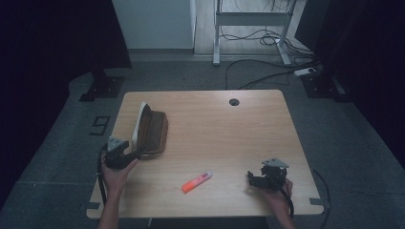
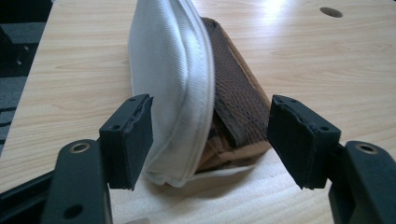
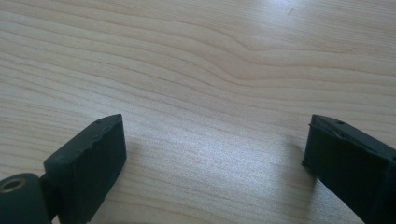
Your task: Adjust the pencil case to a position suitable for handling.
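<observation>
Between my left gripper's (image 2: 210, 140) wide-spread fingers (image 2: 133, 140) sits the near end of the open pencil case (image 2: 187, 88), on the counter's (image 1: 239, 138) left side. My right gripper (image 3: 212, 158) gapes wide over bare wood, the orange marker (image 1: 196, 181) lying between them.

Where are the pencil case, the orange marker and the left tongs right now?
pencil case (image 2: 187, 84): left gripper view, on its raised white lid.
orange marker (image 1: 196, 182): high view, mid-barrel.
left tongs (image 2: 210, 140): left gripper view, midway between the open jaw tips.
</observation>
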